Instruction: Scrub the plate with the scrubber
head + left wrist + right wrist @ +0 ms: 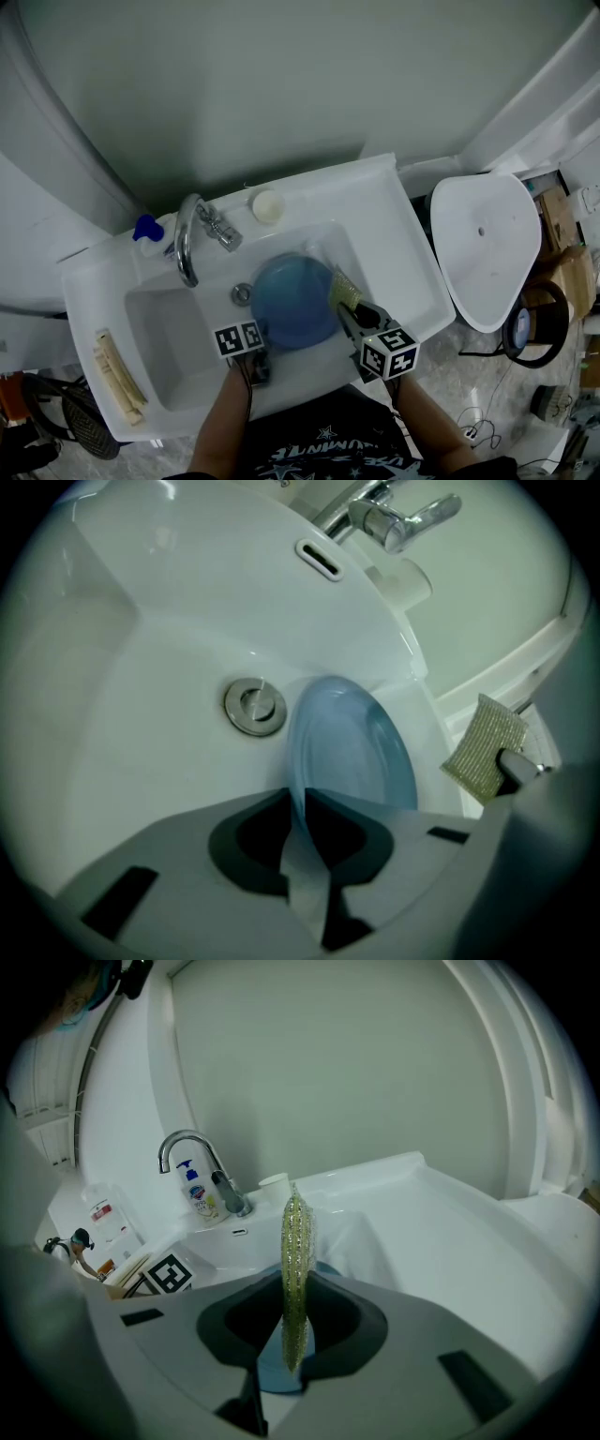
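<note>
While the plate (292,302) sits in the sink (412,281) beside the drain (242,294): both claws are loaded, and no scrubbing contact shows.
Plate: blue, in the basin, one edge just beside the drain; the rest reaches away from the drain toward the scrubber (343,289).
Left gripper (260,361): jaws drawn together on the plate's near rim. The left gripper view shows the thin blue edge (352,752) pinched between the pads, on the person's side of the drain (253,705).
Right gripper (345,314): clamped on the scrubber. The right gripper view shows the glittery yellow-green pad (295,1269) edge-on and upright between the jaws.
Scrubber: on the far side of the plate from the drain, at or just past that rim. The left gripper view shows it clear of the plate.
Step in hand (judgement): plate secured and scrubber poised, so this is the end of set-up just ahead of the first stroke.
Next move calls for (judgement): bring the scrubber's broad face flat onto the plate and work it toward the drain, while the left claw holds the rim steady.
Risk (judgement): the thin rim could slip out under sideways pressure.
</note>
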Demonstrator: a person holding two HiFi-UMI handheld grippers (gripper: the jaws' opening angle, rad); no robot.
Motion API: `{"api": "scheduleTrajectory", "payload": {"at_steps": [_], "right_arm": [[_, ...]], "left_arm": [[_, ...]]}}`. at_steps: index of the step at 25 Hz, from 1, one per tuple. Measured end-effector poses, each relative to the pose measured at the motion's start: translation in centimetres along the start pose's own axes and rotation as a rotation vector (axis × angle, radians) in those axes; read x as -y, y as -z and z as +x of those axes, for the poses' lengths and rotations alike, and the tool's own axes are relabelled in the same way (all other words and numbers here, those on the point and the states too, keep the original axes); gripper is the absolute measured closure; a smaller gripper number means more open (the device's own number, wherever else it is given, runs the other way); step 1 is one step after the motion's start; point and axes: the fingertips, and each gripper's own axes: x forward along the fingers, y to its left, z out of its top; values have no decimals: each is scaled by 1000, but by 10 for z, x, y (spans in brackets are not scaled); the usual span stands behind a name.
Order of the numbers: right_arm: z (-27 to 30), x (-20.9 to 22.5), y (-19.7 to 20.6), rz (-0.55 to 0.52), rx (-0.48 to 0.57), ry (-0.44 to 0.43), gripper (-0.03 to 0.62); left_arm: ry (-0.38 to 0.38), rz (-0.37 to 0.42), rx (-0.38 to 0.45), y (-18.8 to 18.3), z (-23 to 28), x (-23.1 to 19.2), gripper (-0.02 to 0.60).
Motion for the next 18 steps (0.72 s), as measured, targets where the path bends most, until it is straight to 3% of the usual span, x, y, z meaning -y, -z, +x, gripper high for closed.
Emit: {"api": "scheduleTrajectory", "payload": {"at_steps": [12,18], "right_arm": [[-6,-1,-5,-15,11,-62,523],[-16,7,-9,-32,5,-96,523]], "left_arm": [[29,-111,135,-17,-26,6,548],[7,-84,175,-20,-46,17,548]]}}
